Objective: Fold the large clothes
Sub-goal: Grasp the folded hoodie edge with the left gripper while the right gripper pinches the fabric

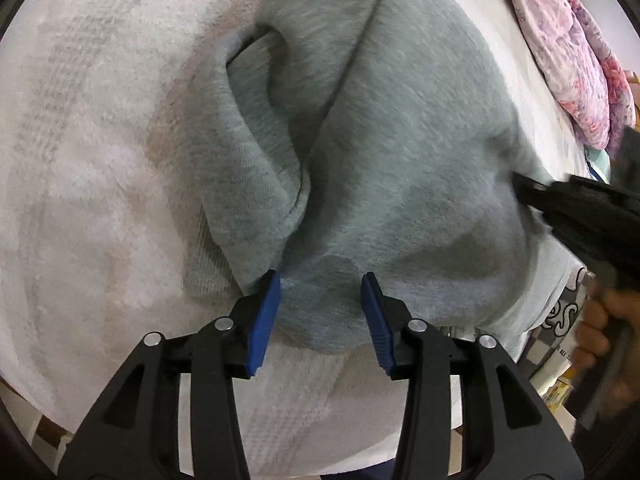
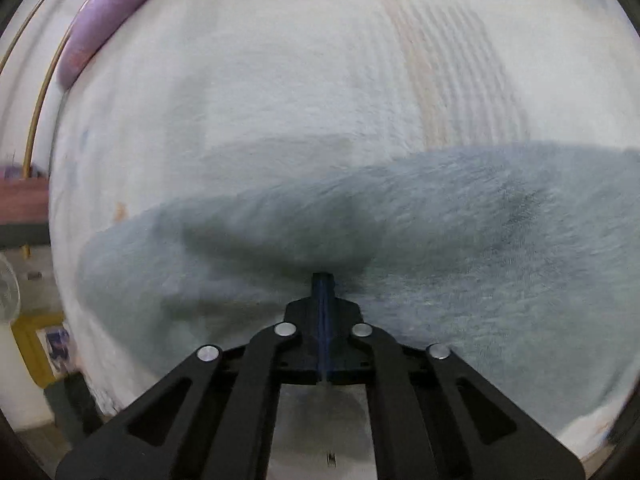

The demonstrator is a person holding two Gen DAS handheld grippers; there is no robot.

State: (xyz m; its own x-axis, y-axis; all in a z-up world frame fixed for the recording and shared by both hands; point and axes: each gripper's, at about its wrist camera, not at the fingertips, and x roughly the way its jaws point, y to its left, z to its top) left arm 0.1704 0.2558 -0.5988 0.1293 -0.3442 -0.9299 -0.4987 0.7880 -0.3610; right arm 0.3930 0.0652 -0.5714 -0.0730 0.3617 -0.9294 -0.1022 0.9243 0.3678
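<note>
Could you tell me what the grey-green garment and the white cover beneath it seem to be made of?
The grey-green garment looks like soft knit fleece, matte and heathered, with a ribbed hem; probably sweatshirt cotton. The white cover looks like plush terry or fleece, its pile fuzzy with woven bands; the fibre is unclear.

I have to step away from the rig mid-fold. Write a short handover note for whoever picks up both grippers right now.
Left gripper: open, blue pads either side of the near edge of the grey garment, not pressing on it.
Right gripper: jaws shut; the blurred view does not show whether fabric is pinched.
Garment: bunched with deep creases on the white fuzzy blanket; a floral cloth lies at the far side.
Done: no neat fold visible.
Left: flatten the garment, then fold it.
</note>
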